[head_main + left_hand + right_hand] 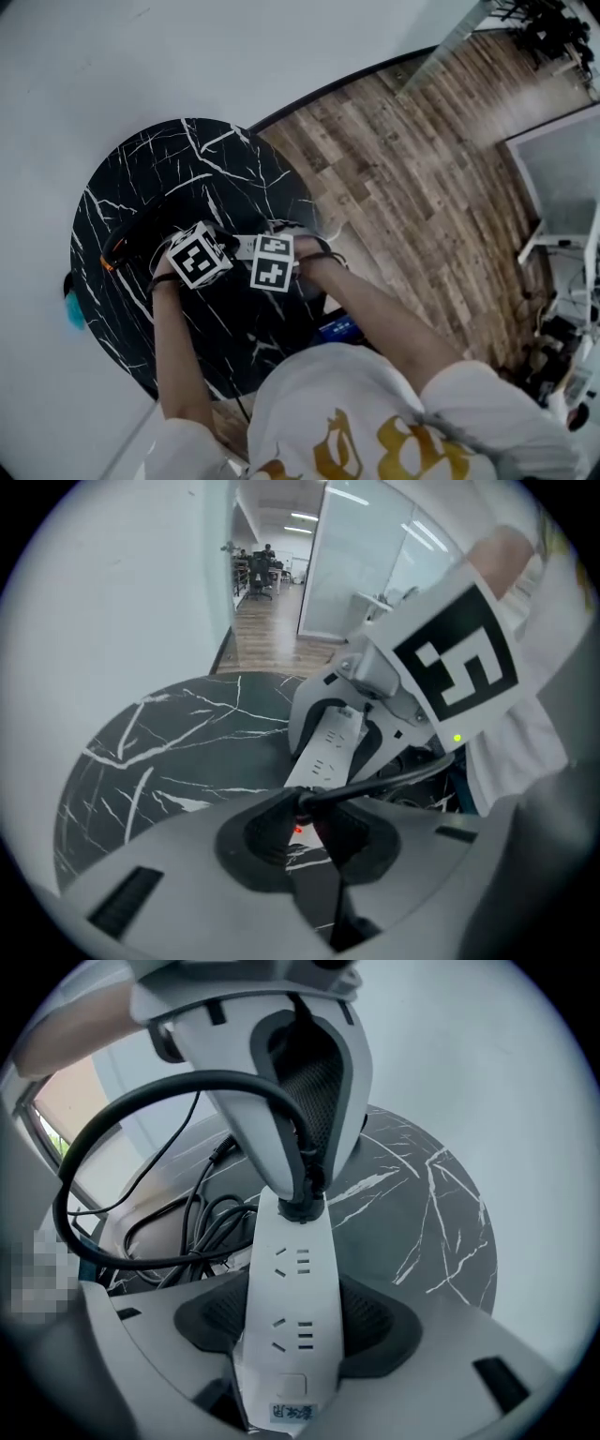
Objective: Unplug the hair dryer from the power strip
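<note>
Power strip (286,1269): one, clamped by right gripper (292,1327) | plug (302,1206): one, seated, pinched by left gripper (300,832)

cables (187,1218) crowd pwr strip (292,1297) one side; table (422,1213) elsewhere free

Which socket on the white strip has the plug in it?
The one at the far end of the power strip, where the left gripper pinches the black plug; the two nearer the right gripper are empty.
</note>
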### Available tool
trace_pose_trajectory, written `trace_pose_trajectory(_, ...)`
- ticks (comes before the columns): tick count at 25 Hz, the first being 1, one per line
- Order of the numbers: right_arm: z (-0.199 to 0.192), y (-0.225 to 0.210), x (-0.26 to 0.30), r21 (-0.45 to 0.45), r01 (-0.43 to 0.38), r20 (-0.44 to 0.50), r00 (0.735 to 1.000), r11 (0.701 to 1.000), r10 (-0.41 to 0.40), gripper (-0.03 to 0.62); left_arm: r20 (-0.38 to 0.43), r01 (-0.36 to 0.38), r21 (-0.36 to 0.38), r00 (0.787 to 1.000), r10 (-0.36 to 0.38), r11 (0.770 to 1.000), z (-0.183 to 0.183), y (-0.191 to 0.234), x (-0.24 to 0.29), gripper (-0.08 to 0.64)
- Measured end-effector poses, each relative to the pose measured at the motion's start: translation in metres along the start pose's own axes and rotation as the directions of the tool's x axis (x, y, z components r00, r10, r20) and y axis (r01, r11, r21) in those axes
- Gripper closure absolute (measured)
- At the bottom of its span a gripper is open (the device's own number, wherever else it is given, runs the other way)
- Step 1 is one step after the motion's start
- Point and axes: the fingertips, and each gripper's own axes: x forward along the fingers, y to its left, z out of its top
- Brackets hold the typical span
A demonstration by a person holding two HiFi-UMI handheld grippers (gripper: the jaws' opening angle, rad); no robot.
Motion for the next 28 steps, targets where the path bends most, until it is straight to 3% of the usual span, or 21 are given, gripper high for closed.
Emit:
trace_pose_trajectory(2,-0.0006,-0.0012,-0.0002,0.015,0.003,0.009,1.000,1.000,-0.003,0.324,0.017,0.040,-0.002,0.999,-0.040,0.999,0.0035,0.0028,-0.0007,0.508)
trace_pose_trajectory(5,0.0003,-0.0013,0.0000,0.031,-0.003,0.009,1.000,1.000,0.002,0.324,-0.019,-0.056,0.055,0.998,0.057,0.997,0.0027,-0.0012,-0.0004,0.508)
trace_pose_trajectory(7,0.0009,-0.0008,0.0002,0.022,-0.001,0.004,1.000,1.000,0.001,0.324,-0.030,-0.093,0.047,0.995,0.094,0.995,-0.0005,-0.0035,-0.0004,0.508)
trace_pose_trajectory(10,0.0004,-0.0008,0.0002,0.010,0.007,0.001,1.000,1.000,-0.007,0.324,0.020,0.017,-0.037,1.000,-0.016,0.999,0.0018,0.0018,-0.0012,0.508)
trace_pose_trajectory(12,-0.0005,-0.0010,0.0001,0.021,0.010,0.002,1.000,1.000,-0.010,0.324,0.029,0.068,-0.037,0.997,-0.067,0.997,0.0051,0.0043,-0.0029,0.506)
trace_pose_trajectory(13,-0.0008,-0.0013,0.0001,0.029,0.009,0.002,1.000,1.000,-0.009,0.324,0.014,0.049,-0.014,0.999,-0.049,0.999,0.0051,0.0040,-0.0034,0.506)
trace_pose_trajectory(15,-0.0006,-0.0014,0.0003,0.036,0.006,0.002,1.000,0.999,-0.006,0.324,-0.018,-0.055,0.044,0.998,0.056,0.998,0.0030,-0.0003,-0.0026,0.508)
trace_pose_trajectory(17,0.0002,-0.0006,0.0007,0.024,0.008,0.000,1.000,1.000,-0.008,0.324,-0.013,-0.126,0.038,0.992,0.126,0.991,-0.0001,-0.0042,-0.0015,0.508)
trace_pose_trajectory(19,0.0010,-0.0004,0.0009,0.011,0.014,0.004,1.000,1.000,-0.014,0.324,-0.007,-0.087,0.001,0.996,0.087,0.996,-0.0013,-0.0025,-0.0017,0.508)
trace_pose_trajectory(22,-0.0007,0.0009,0.0006,0.016,0.014,0.020,1.000,1.000,-0.015,0.324,0.009,0.051,-0.046,0.999,-0.051,0.998,0.0037,0.0019,-0.0031,0.507)
trace_pose_trajectory(24,-0.0004,-0.0009,0.0000,0.030,0.011,0.021,1.000,0.999,-0.012,0.324,0.008,0.073,-0.046,0.997,-0.073,0.996,0.0065,0.0040,-0.0053,0.506)
trace_pose_trajectory(28,0.0009,-0.0021,0.0012,0.035,0.013,0.008,1.000,0.999,-0.013,0.324,-0.005,-0.085,0.008,0.996,0.085,0.996,0.0018,-0.0008,-0.0040,0.506)
